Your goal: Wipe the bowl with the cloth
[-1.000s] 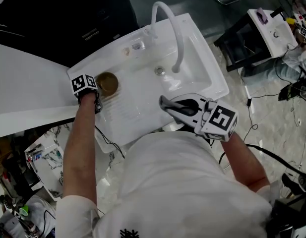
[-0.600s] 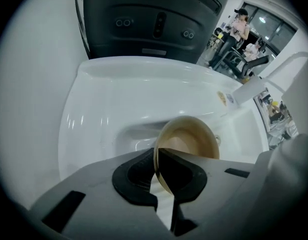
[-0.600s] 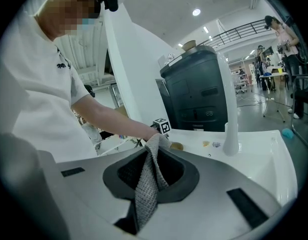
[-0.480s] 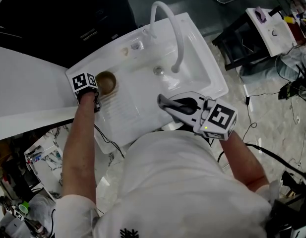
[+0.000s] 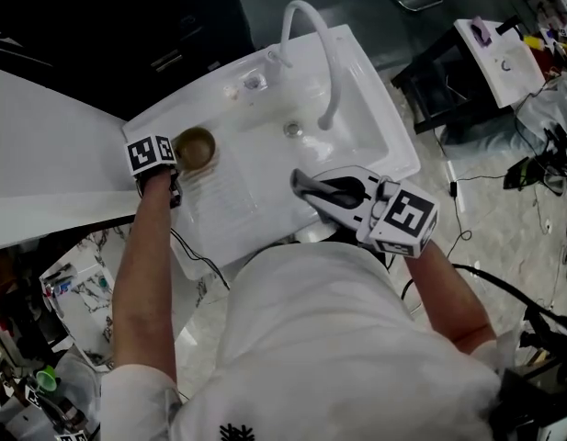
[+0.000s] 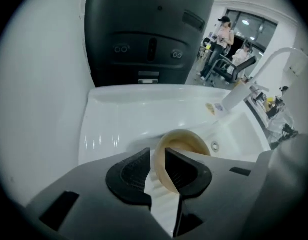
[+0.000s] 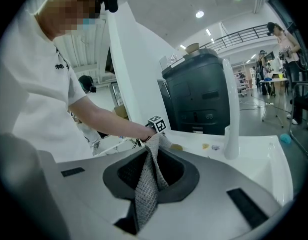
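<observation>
A tan bowl stands on the ribbed drainboard of the white sink. My left gripper points steeply down at the bowl's near rim. Its jaws have just been opening; the rim shows in the gap between them, and the pads do not press on it. My right gripper hangs over the sink's front edge, close to the person's body. It is shut on a grey woven cloth, which droops from between the pads.
A white arched faucet stands over the basin with its drain. A black cabinet is behind the sink and a white counter at its left. Another small sink on a stand and cables lie on the floor at right.
The left hand has lifted slightly beside the bowl, which stays on the drainboard. The right gripper with the cloth has not moved.
</observation>
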The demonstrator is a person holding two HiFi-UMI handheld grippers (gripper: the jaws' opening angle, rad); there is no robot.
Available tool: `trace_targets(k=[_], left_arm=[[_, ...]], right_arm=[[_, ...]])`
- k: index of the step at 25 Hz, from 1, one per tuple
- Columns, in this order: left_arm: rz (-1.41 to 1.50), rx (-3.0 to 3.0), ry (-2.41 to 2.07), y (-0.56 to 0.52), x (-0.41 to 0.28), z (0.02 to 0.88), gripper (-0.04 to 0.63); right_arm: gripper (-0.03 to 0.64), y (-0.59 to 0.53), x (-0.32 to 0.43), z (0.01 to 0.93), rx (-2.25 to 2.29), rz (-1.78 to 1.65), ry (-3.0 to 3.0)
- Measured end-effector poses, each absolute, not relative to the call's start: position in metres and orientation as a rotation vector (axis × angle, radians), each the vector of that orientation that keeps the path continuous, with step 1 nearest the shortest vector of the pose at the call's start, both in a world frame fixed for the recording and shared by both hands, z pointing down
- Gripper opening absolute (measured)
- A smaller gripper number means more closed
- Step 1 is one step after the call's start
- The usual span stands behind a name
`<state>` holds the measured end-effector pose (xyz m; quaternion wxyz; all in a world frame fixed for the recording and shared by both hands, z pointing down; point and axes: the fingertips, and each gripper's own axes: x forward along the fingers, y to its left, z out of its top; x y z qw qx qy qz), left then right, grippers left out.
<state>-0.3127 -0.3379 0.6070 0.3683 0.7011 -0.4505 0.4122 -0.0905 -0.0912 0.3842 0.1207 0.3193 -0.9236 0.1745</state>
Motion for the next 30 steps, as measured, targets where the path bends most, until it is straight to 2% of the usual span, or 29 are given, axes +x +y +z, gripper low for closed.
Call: trace_targets(k=[5,10,16,24,30], left_arm=[[1.086,2.032,-1.236,-0.337,-0.312,0.567,0.097],[0.852,2.278,-1.272,-0.315,-0.292,0.509,0.015],[0.539,2.435,-0.949,-0.22,-0.247,0.457,0.009],[0.415,2.448,-0.801,-0.087,-0.219,0.423,0.011],[0.375,2.488,-0.773,-0.016,-0.172,0.401,0.011]], right_arm=[[0.037,-0.078,-0.095,0.384,0.951,0.489,-2.666],[0.037,-0.07,-0.098,0.386,0.96,0.473,-2.639],[0.037,-0.054,-0.108,0.382,0.96,0.448,-2.661],[0.037,-0.028,-0.112,0.38,0.837,0.394,-2.717],[0.037,0.012,-0.094,0.362,0.721,0.334,-2.768]])
